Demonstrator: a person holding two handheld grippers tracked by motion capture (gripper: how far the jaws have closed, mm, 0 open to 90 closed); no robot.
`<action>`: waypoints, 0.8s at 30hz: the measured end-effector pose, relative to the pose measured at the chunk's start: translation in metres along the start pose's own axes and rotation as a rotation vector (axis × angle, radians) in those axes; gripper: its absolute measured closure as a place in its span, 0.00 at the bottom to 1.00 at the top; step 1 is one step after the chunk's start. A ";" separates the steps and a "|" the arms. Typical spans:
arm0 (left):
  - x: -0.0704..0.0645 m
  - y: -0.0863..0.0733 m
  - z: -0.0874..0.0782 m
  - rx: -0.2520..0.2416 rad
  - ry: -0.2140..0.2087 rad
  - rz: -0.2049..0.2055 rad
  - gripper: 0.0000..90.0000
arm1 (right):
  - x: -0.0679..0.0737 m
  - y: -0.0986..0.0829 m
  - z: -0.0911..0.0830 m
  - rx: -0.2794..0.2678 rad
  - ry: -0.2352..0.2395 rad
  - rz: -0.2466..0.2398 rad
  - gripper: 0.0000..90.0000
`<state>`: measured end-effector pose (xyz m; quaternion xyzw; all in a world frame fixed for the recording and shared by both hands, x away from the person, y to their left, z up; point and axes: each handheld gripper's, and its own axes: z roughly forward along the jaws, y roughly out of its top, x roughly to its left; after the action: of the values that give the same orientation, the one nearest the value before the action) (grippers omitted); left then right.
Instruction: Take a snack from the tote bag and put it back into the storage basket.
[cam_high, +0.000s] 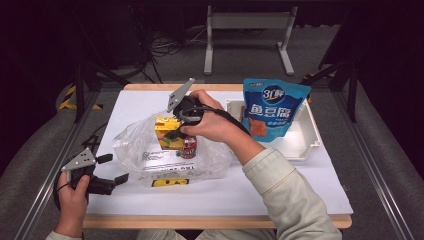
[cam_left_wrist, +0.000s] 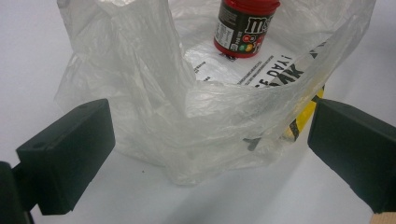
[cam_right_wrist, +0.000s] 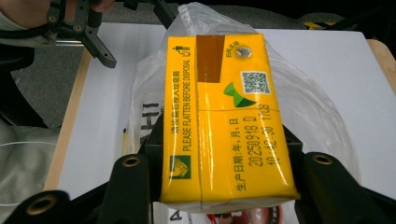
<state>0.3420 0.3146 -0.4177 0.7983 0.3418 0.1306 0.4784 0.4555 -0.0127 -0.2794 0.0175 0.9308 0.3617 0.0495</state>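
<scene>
A clear plastic bag (cam_high: 150, 155) lies open on the white table top (cam_high: 280, 185). Inside it stands a red candy jar (cam_left_wrist: 243, 25), also seen in the high view (cam_high: 189, 147). My right gripper (cam_high: 176, 131) is shut on a yellow drink carton (cam_right_wrist: 224, 116) and holds it over the bag's mouth (cam_high: 167, 131). My left gripper (cam_high: 114, 170) is open at the table's front left, its jaws on either side of the bag's (cam_left_wrist: 196, 121) near edge without touching it. In the right gripper view the left gripper (cam_right_wrist: 93, 37) shows at the top left.
A white tray (cam_high: 307, 145) stands at the right of the table with a blue snack pouch (cam_high: 272, 107) upright in it. A yellow and black strip (cam_high: 170, 183) lies along the bag's front. Metal rails run along both sides of the table.
</scene>
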 end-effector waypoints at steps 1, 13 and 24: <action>0.000 0.000 0.000 -0.001 0.000 -0.001 0.01 | 0.000 -0.001 -0.003 0.001 -0.002 0.000 0.61; 0.000 0.000 0.001 0.012 -0.003 -0.002 0.02 | -0.004 -0.023 -0.043 -0.020 -0.046 0.026 0.61; -0.001 0.000 0.002 0.015 -0.001 0.004 0.02 | -0.008 -0.045 -0.069 -0.009 -0.089 0.056 0.61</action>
<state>0.3424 0.3128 -0.4185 0.8027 0.3407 0.1285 0.4723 0.4567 -0.0929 -0.2591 0.0596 0.9251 0.3661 0.0808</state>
